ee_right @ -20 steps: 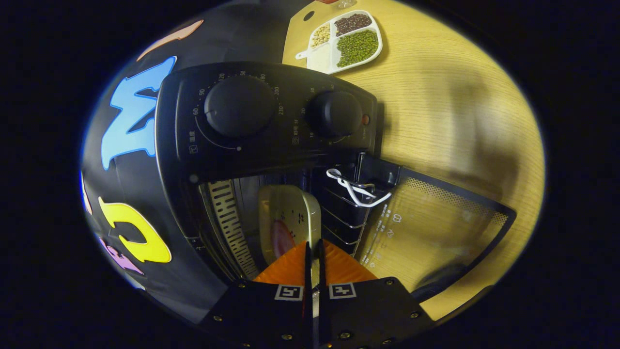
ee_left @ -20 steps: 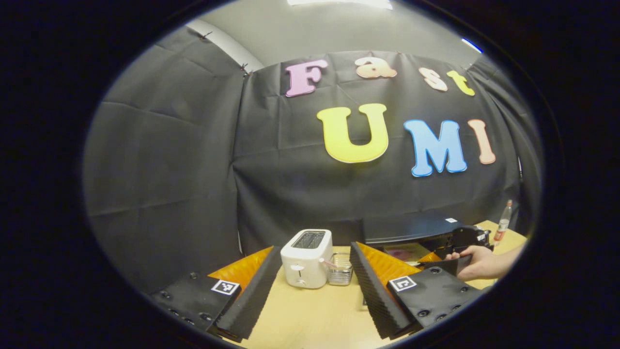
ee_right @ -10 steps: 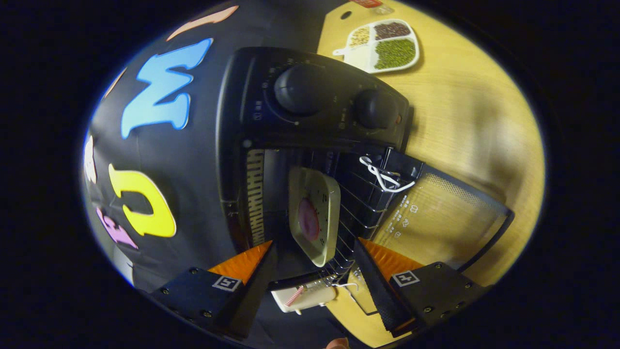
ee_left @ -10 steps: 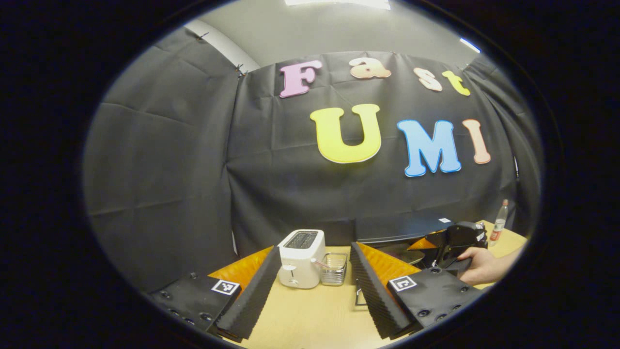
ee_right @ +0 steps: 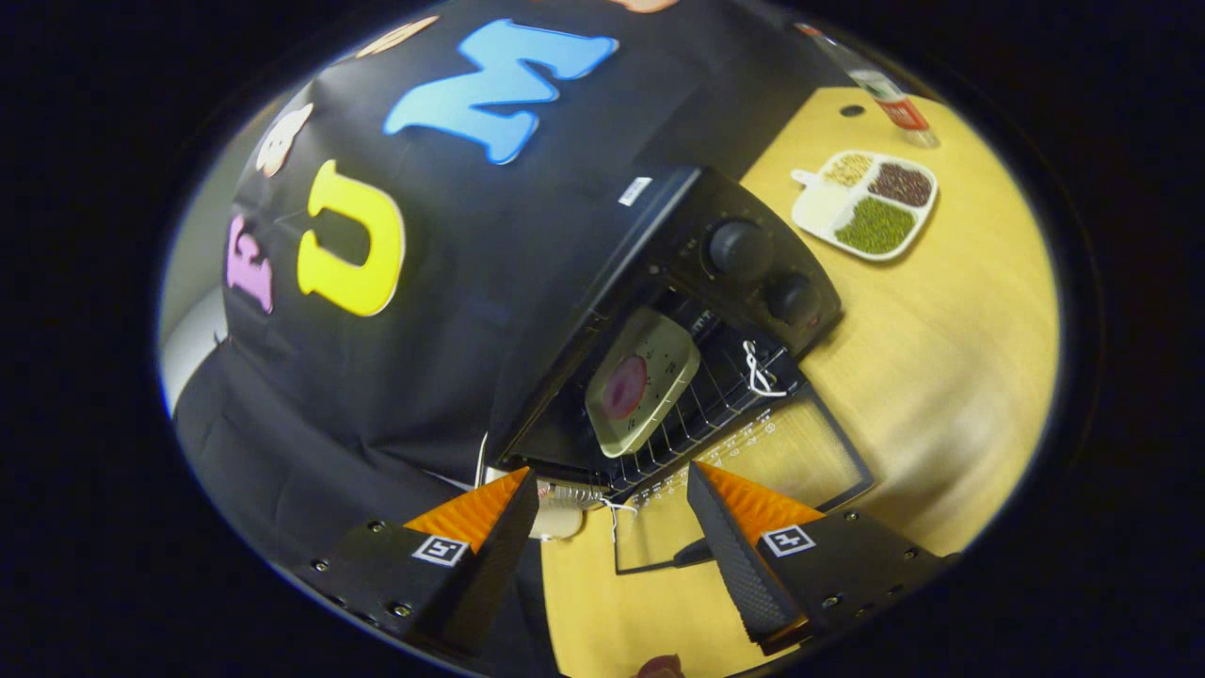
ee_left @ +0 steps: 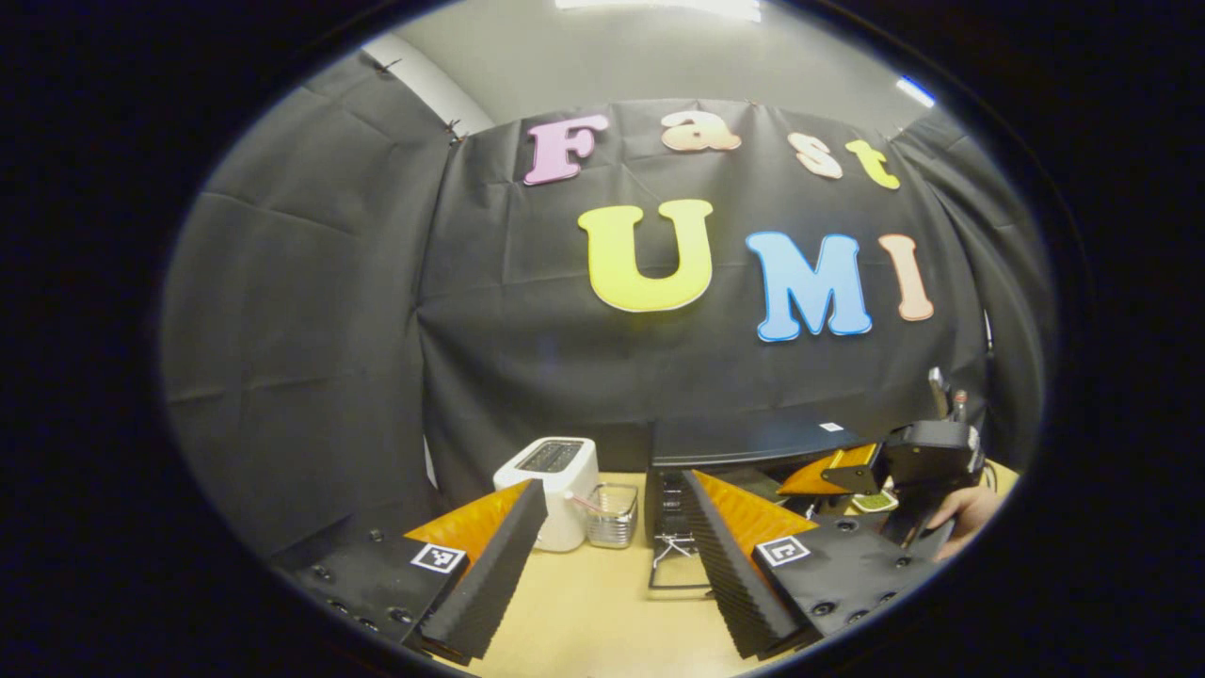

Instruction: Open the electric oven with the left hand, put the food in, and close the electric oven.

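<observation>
oven: black electric oven (ee_right: pixel 678 311) at the back of the bench (ee_right: pixel 941 377), against the cloth wall; door (ee_right: pixel 753 480) folded down flat onto the bench top, cavity open.
food: pale square plate (ee_right: pixel 643 379) with a pink piece on it sits on the wire rack (ee_right: pixel 701 414) inside the cavity, toward the side away from the knobs.
right gripper: right gripper (ee_right: pixel 612 527) has its fingers spread wide, nothing between them; it hangs in front of the open door, apart from plate and rack, with the plate up ahead of the gap.
left gripper: left gripper (ee_left: pixel 617 546) likewise spread and empty, low over the bench; the oven lies ahead and slightly right of its gap.
right gripper view extras: oven knobs (ee_right: pixel 744 247), a divided dish of beans (ee_right: pixel 871 202) near the bench's far-right corner, a bottle (ee_right: pixel 885 99) beyond it.
left gripper view extras: white toaster (ee_left: pixel 551 490) and small clear container (ee_left: pixel 612 513) left of the oven by the wall; the other gripper and the hand (ee_left: pixel 965 513) holding it at the right.
room: bare bench top in front of the dropped door and to the right of the oven; door's front edge well inside the bench edge.
</observation>
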